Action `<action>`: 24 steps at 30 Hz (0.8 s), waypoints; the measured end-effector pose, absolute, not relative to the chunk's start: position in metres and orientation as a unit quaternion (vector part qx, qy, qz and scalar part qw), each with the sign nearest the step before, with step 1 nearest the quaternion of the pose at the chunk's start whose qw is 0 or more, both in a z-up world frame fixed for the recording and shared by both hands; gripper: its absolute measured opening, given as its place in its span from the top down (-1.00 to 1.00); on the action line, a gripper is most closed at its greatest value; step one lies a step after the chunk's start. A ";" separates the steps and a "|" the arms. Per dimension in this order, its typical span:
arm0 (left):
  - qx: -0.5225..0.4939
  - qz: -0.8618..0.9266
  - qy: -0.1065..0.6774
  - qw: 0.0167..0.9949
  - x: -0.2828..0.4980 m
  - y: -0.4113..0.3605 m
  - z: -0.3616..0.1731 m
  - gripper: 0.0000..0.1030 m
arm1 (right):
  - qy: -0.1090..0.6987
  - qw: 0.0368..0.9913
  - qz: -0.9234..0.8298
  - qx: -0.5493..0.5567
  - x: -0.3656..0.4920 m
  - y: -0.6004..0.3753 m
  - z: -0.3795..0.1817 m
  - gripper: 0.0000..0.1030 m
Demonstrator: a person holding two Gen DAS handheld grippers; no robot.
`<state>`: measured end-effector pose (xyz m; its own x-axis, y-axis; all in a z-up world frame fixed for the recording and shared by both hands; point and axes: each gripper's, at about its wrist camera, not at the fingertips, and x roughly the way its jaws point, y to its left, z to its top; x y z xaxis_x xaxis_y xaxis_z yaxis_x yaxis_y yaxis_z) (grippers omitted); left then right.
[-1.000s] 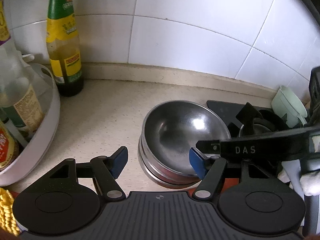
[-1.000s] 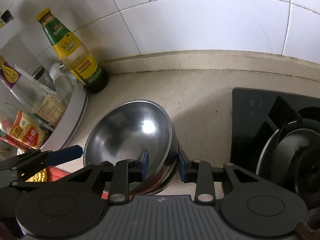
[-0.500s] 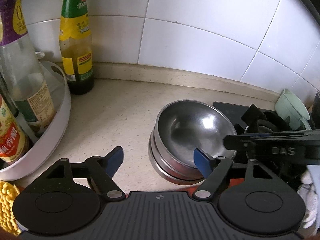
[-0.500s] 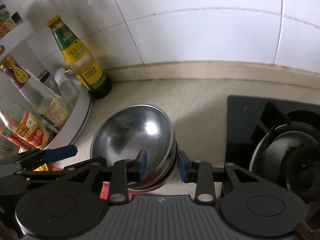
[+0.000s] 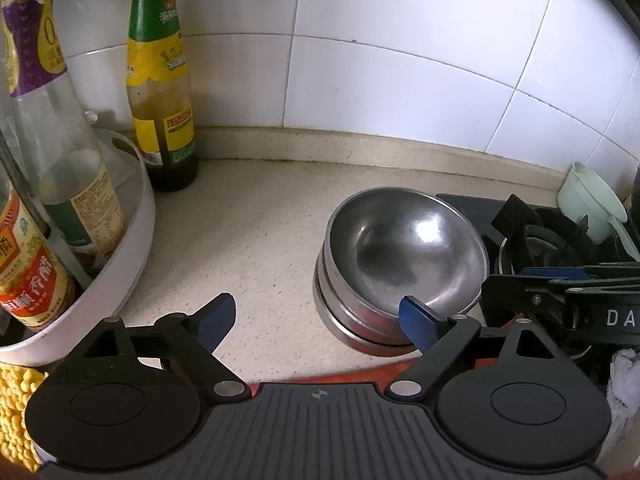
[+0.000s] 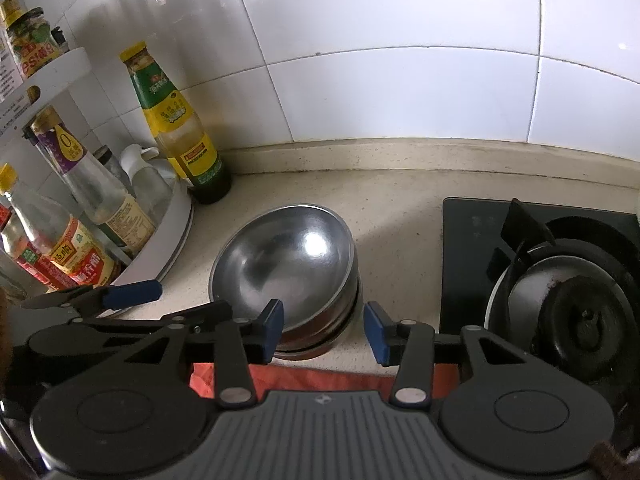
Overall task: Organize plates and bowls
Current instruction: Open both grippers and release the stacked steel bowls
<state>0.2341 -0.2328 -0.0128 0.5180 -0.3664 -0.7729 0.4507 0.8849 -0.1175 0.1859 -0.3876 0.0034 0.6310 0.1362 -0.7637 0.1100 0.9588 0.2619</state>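
A stack of steel bowls (image 5: 400, 264) (image 6: 284, 272) rests on the beige counter beside the hob. My left gripper (image 5: 316, 318) hovers over the counter at the stack's near left. Its jaws are wide apart and still opening, with only the stack's near left edge between them and neither pad pressing on it. Its blue pad (image 6: 132, 294) shows in the right wrist view. My right gripper (image 6: 323, 330) straddles the stack's near right rim. Its jaws are opening, one pad inside the top bowl and the other clear of the outer wall.
A white rotating rack (image 5: 132, 240) (image 6: 176, 240) of sauce bottles stands at the left, a green-labelled bottle (image 5: 160, 92) behind it by the tiled wall. The black gas hob (image 6: 560, 300) fills the right, with a pale green scoop (image 5: 592, 208) behind. A red cloth (image 6: 320, 380) lies at the counter's near edge.
The right jaws spread apart off the top bowl's rim and the gripper drew back a little. The left jaws widened. The bowls stayed put.
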 end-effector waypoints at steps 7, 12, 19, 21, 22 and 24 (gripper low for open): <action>0.055 -0.235 0.432 0.869 0.232 -0.226 -0.013 -0.81 | 0.434 0.890 0.007 0.143 0.180 -0.376 0.002 0.18; 0.059 -0.240 0.431 0.868 0.228 -0.221 -0.011 -0.81 | 0.435 0.888 0.004 0.145 0.176 -0.369 0.003 0.16; 0.068 -0.251 0.428 0.866 0.225 -0.216 -0.011 -0.85 | 0.437 0.888 0.000 0.146 0.170 -0.362 0.004 0.08; 0.075 -0.259 0.426 0.863 0.224 -0.215 -0.012 -0.86 | 0.438 0.887 -0.002 0.146 0.169 -0.361 0.004 0.06; 0.079 -0.264 0.425 0.862 0.223 -0.214 -0.013 -0.88 | 0.440 0.886 -0.002 0.146 0.169 -0.361 0.003 0.06; 0.091 -0.281 0.423 0.856 0.222 -0.213 -0.015 -0.89 | 0.443 0.885 -0.004 0.146 0.168 -0.361 0.002 0.06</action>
<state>0.2223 -0.2128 -0.0155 0.4834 -0.4053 -0.7759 0.5589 0.8251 -0.0827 0.1675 -0.3612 0.0019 0.6078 0.1217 -0.7847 0.1375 0.9571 0.2549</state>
